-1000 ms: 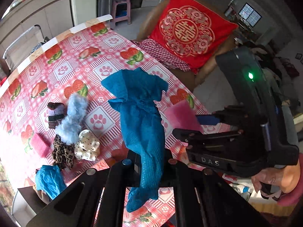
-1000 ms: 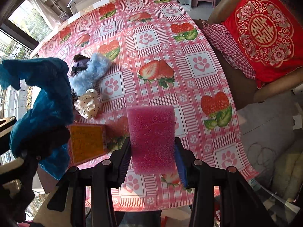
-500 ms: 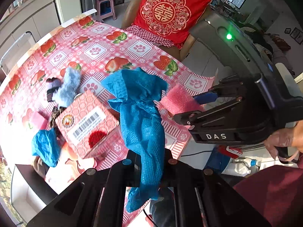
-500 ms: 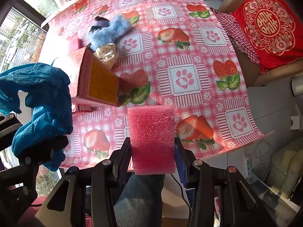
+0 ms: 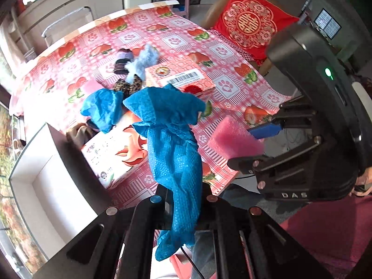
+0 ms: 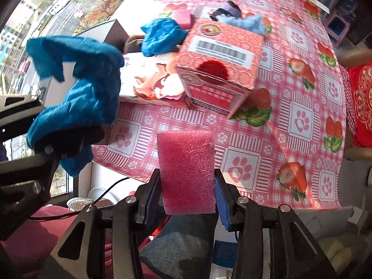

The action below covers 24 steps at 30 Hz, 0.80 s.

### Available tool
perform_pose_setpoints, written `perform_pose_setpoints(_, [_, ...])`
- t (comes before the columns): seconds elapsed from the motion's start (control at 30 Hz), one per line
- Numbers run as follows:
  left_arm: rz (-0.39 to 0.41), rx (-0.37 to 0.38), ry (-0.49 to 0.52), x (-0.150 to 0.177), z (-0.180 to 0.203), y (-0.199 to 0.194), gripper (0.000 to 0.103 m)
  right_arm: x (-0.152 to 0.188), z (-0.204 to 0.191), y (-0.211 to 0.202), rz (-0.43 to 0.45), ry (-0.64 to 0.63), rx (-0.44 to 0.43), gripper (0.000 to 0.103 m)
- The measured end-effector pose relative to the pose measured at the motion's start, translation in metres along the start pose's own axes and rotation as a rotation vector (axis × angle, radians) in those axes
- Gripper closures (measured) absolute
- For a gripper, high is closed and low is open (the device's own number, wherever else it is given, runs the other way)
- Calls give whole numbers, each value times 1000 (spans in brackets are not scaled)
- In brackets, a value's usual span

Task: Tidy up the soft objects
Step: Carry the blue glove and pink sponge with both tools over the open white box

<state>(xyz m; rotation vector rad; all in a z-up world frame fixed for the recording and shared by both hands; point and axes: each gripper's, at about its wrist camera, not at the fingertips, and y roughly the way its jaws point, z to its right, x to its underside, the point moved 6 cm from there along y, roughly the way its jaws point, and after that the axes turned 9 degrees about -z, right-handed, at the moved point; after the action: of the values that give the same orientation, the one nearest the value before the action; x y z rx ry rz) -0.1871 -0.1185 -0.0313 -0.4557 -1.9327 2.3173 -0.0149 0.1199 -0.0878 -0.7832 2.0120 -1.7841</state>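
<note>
Left claw (image 5: pixel 183 200) pinches blue cloth (image 5: pixel 172 139), right claw (image 6: pixel 187 195) pinches pink sponge (image 6: pixel 186 172); both now pulled back off tabletop (image 6: pixel 290 116), red box (image 6: pixel 220 69) at 12 o'clock: drop-off next.

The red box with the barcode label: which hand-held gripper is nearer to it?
Probably right, though it's close. The right hand-held gripper, clamping the pink sponge, sits just off the table edge facing the red box. The left hand-held gripper, holding the blue cloth, sits further aside.
</note>
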Motion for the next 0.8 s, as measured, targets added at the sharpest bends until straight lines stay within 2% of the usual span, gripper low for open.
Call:
perform_pose_setpoints(0.37, [63, -65, -231, 22, -60, -22, 94, -27, -56, -11, 11, -184, 16, 59])
perform_pose_setpoints(0.8, [113, -102, -405, 50, -92, -39, 94, -49, -101, -16, 3, -335, 34, 59])
